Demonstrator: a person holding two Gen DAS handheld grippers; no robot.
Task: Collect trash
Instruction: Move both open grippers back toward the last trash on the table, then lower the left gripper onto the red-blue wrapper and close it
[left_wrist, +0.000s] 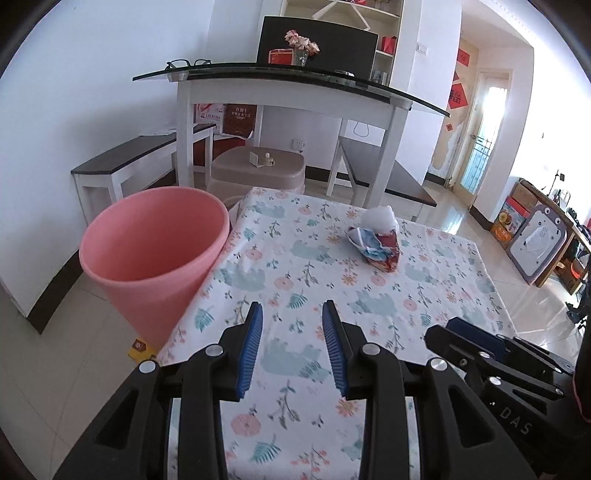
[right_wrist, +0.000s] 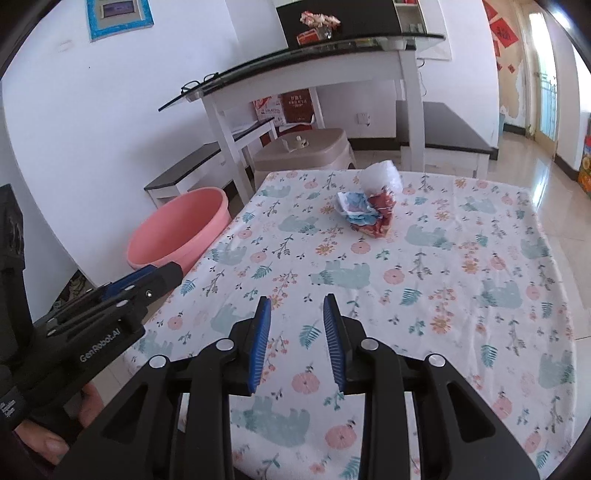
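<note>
Crumpled trash lies on the flowered tablecloth, well beyond the right gripper, whose jaws stand parted and empty.

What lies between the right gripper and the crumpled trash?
Only bare floral tablecloth between the open right gripper and the trash pile, shown in the right wrist view.

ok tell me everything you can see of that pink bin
The pink bin is a round, smooth container that looks like plastic, tapering toward its base. It stands upright on the tiled floor, close against the left edge of the floral tablecloth; whether they touch is unclear. What shows of its inside looks empty. Neither tool touches it.
</note>
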